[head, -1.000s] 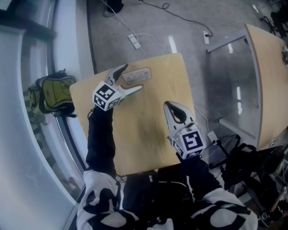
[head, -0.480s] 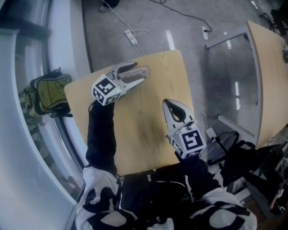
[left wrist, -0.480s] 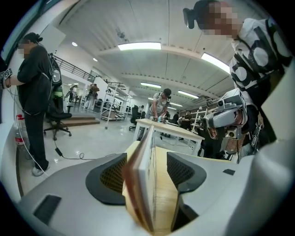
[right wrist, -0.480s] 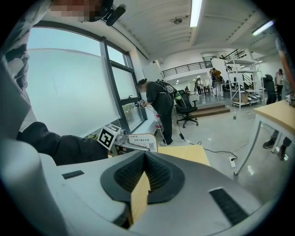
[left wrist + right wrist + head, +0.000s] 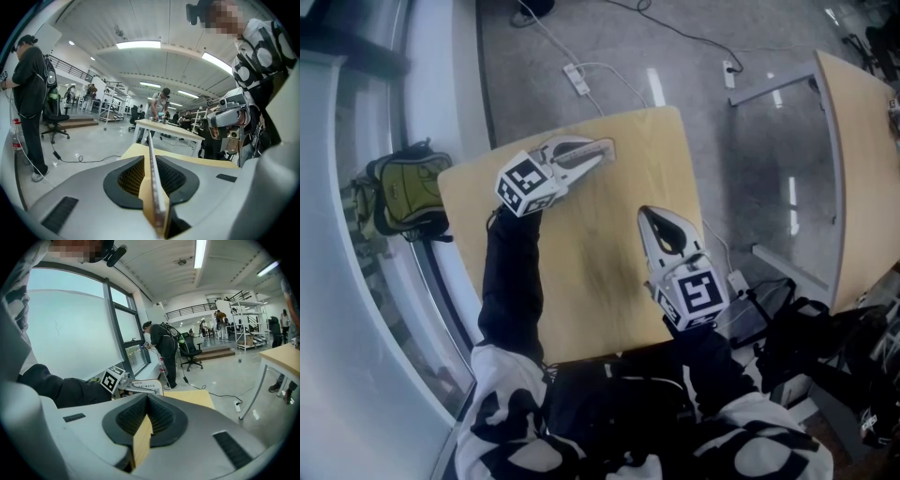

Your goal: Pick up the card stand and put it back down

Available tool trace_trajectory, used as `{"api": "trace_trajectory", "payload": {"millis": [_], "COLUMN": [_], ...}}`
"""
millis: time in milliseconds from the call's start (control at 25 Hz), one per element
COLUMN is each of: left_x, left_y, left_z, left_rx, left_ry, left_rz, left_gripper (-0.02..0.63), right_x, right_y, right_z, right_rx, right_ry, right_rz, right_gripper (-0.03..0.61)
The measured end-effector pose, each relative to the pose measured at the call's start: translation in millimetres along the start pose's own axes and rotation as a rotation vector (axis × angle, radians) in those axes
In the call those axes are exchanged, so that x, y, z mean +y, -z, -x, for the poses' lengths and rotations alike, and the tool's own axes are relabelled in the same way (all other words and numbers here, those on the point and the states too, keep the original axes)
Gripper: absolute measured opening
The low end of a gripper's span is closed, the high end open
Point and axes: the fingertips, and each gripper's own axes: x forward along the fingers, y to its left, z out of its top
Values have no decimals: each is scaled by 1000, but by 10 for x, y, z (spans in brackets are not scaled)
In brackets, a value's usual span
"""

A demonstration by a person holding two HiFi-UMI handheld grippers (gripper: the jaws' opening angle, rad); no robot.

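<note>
The card stand (image 5: 602,147), a thin pale card with print, stands at the far edge of the wooden table (image 5: 600,281). My left gripper (image 5: 589,155) reaches over it and its jaws are closing, with both pads against the card. In the left gripper view the card stand (image 5: 152,161) runs edge-on between the two dark pads. The right gripper view shows the card stand (image 5: 147,386) upright, with the left gripper's marker cube (image 5: 111,379) beside it. My right gripper (image 5: 662,225) hovers over the table's right half, shut with nothing in it.
A green backpack (image 5: 408,192) lies on the floor left of the table. A power strip (image 5: 573,72) and cables lie on the floor beyond. A second table (image 5: 862,159) stands at the right. People and office chairs are far off in the hall.
My left gripper has slid forward over the card stand and its wide jaws have come together on it. The right gripper has stayed where it was.
</note>
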Motion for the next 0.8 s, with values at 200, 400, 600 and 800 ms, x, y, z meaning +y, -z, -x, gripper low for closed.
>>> {"api": "trace_trajectory", "payload": {"millis": [200,400,600,800], "left_x": [-89,-270,-531,-827], "left_y": [13,44,-8,9], "left_z": [2,-16,19,119], "left_rx": [33,105,149,242], "left_ry": [14,47,76,103], "left_rz": [-3,-16,8,99], "left_gripper": [21,20,20,20], "right_x": [70,163,333,474], "right_y": [-72,-163,-297,-390], "right_z": [51,123,274,511], "right_rx": [-17,-39,-83,-117], "right_ry": [8,14,2,13], "right_rz": [36,50,58,39], "right_gripper": [18,18,18,18]}}
